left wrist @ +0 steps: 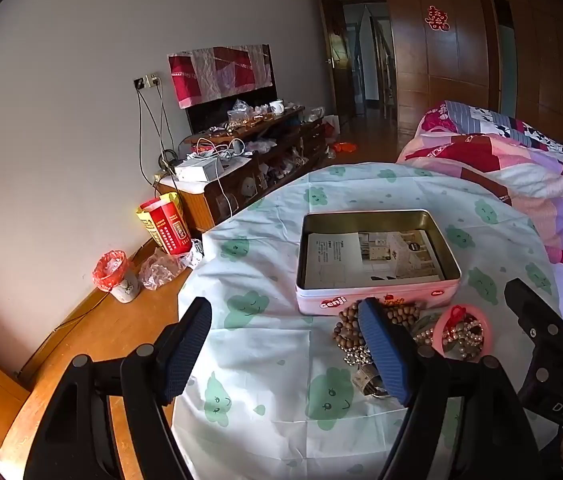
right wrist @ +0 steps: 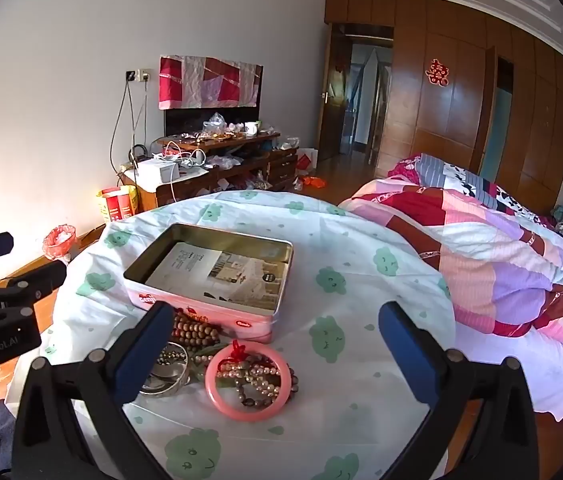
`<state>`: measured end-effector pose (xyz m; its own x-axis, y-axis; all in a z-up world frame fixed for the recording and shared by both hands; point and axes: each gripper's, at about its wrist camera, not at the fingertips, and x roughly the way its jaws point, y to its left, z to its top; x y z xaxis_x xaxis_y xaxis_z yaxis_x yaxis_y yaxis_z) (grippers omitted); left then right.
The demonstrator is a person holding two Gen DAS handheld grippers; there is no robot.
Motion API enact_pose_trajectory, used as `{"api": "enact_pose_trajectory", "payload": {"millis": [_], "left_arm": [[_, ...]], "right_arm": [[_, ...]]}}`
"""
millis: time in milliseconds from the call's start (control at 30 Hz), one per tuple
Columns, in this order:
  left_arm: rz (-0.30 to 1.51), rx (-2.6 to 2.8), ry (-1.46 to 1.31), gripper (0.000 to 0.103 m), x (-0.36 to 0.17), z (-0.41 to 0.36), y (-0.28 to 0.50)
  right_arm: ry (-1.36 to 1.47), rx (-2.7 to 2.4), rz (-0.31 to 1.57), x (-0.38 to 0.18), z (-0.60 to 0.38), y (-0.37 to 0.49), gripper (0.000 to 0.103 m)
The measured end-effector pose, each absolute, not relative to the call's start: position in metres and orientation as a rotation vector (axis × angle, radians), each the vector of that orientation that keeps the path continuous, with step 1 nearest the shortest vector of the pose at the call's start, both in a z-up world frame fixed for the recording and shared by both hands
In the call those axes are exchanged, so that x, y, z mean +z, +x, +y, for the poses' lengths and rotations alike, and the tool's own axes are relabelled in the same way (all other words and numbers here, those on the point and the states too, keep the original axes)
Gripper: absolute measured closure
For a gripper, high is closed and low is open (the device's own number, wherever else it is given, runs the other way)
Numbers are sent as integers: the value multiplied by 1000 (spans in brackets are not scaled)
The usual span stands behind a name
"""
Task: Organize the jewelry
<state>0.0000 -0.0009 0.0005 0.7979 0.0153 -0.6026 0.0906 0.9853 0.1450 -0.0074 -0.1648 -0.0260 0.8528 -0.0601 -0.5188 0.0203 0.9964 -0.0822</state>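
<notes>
Sitting near the front edge of a round table under a white cloth with green cloud faces (right wrist: 361, 248) is a small heap of jewelry. A pink round bangle (right wrist: 248, 382) lies flat with a string of pearly beads (right wrist: 259, 380) and a red knot across it. Just beside it, to the left in the right wrist view, are a shiny silver bangle (right wrist: 169, 376) and a brown wooden bead string (right wrist: 195, 330). The wooden beads touch the front wall of an open pink metal tin (right wrist: 209, 312) with a paper sheet inside.

The left gripper (left wrist: 285, 344) hangs over the table with its blue fingers spread wide and nothing between them. One of its fingers is above the wooden beads. The right gripper (right wrist: 275, 340) is also spread wide and empty, with the pink bangle showing in the gap.

Bare cloth lies open to the right of the heap and behind the tin. A bed with a patchwork quilt (right wrist: 501, 264) is close to the table's right edge. On the left edge the cloth drops to a wooden floor (left wrist: 93, 320).
</notes>
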Motion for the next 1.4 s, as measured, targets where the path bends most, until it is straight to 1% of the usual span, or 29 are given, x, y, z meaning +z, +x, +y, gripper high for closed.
{"api": "enact_pose_trajectory", "payload": {"millis": [233,500,1400], "left_arm": [[640,-40,177,27,-4,-2,-4],[651,-45,173,27,-10,0,8],[650,-30,172,27,-7,5,7]], "right_arm": [[-79,-43,546,-27,-165,-8,0],[-69,-37,553,-28,-169,-7,0],[-68,-39,561,-31,-167,-5,0]]}}
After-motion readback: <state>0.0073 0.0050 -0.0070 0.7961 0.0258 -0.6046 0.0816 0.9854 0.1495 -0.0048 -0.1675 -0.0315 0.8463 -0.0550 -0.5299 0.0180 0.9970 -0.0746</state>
